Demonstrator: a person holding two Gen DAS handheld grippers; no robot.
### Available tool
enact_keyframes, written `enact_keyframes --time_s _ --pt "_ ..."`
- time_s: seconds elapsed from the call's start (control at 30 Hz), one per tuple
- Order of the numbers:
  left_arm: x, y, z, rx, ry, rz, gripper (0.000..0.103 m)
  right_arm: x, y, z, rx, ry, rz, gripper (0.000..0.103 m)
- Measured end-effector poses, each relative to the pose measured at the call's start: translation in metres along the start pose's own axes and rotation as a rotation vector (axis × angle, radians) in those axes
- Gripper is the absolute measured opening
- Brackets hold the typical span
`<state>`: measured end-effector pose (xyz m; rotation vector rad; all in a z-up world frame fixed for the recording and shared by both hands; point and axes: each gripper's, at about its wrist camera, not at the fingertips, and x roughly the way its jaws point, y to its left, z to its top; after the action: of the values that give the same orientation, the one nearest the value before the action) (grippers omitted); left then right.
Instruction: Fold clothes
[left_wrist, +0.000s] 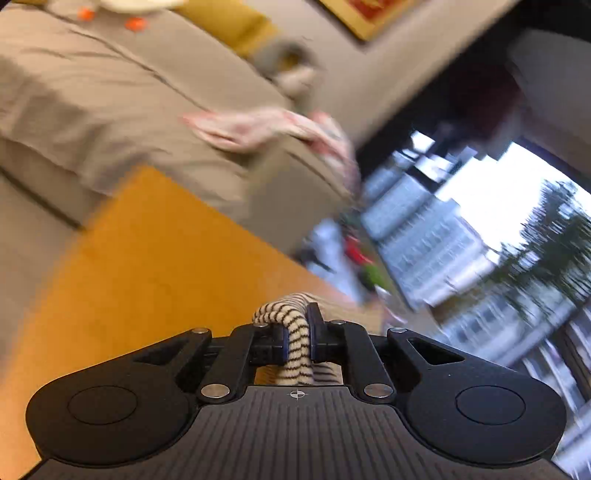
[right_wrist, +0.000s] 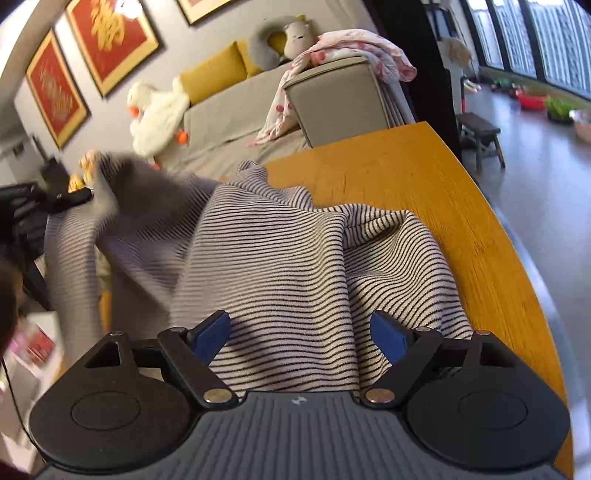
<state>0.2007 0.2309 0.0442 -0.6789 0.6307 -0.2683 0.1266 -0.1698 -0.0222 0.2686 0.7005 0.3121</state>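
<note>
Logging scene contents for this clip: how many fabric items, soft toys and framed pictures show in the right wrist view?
Striped garment: 1
Floral blanket: 1
Soft toys: 2, duck and grey one
Yellow cushions: 2
Framed pictures: 3
Total: 9

striped garment (right_wrist: 280, 258): cream with thin black stripes, fills the middle of the right wrist view; left part blurs to grey
desk (right_wrist: 424, 192): warm orange-yellow wood
right tongs (right_wrist: 299, 336): black, with blue pads (right_wrist: 212, 334)
left tongs (left_wrist: 297, 338): black too, cream-and-black stripes between them
sofa (right_wrist: 332, 99): beige-grey, upper middle
cushion (right_wrist: 212, 75): mustard yellow
blanket (right_wrist: 354, 48): white-pink with red spots, draped on the sofa arm
plush duck (right_wrist: 157, 110): white, orange beak
wall pictures (right_wrist: 110, 33): red with gold, gold frames, upper left
</note>
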Motion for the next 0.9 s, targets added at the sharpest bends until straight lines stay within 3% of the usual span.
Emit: enact_keyframes --time_s 0.1,0.17,0.23,0.33,0.43,0.57,0.6,0.63,0.67,0.73,0.87,0.9 --pt "0.010 0.038 -0.013 -0.024 0.113 0.083 0.012 0.006 0.016 0.004 -0.090 0.010 -0.061 0.084" --pt "0.010 0.052 -0.017 -0.021 0.192 0.079 0.027 0.006 0.033 0.012 -0.190 -0.031 -0.121 0.083" --pt "0.007 0.046 -0.024 0.031 0.217 0.059 0.059 0.010 0.050 0.022 -0.263 -0.057 -0.133 0.080" --pt "-0.011 0.028 -0.024 0.163 0.212 0.042 0.076 0.020 0.075 0.040 -0.346 -0.084 -0.107 0.080" --pt "-0.027 0.005 -0.022 0.309 0.175 0.070 0.079 0.041 0.100 0.052 -0.432 -0.080 -0.088 0.080" --pt "-0.022 -0.039 -0.021 0.503 0.048 0.142 0.091 0.075 0.110 0.051 -0.541 -0.013 -0.136 0.079" --pt "-0.014 -0.049 -0.020 0.550 0.038 0.145 0.093 0.074 0.105 0.053 -0.545 -0.016 -0.156 0.075" --pt "-0.007 -0.060 -0.019 0.596 0.032 0.145 0.094 0.074 0.100 0.055 -0.549 -0.018 -0.175 0.062" --pt "0.004 -0.067 -0.019 0.643 0.048 0.150 0.095 0.074 0.095 0.057 -0.553 -0.021 -0.194 0.051" --pt "0.026 -0.081 -0.020 0.738 0.088 0.161 0.095 0.073 0.086 0.060 -0.561 -0.026 -0.232 0.043" --pt "0.076 -0.084 -0.033 0.912 0.186 0.262 0.094 0.073 0.063 0.062 -0.555 -0.025 -0.273 0.044" --pt "0.085 -0.081 -0.038 0.944 0.210 0.283 0.089 0.073 0.059 0.062 -0.553 -0.023 -0.271 0.044"
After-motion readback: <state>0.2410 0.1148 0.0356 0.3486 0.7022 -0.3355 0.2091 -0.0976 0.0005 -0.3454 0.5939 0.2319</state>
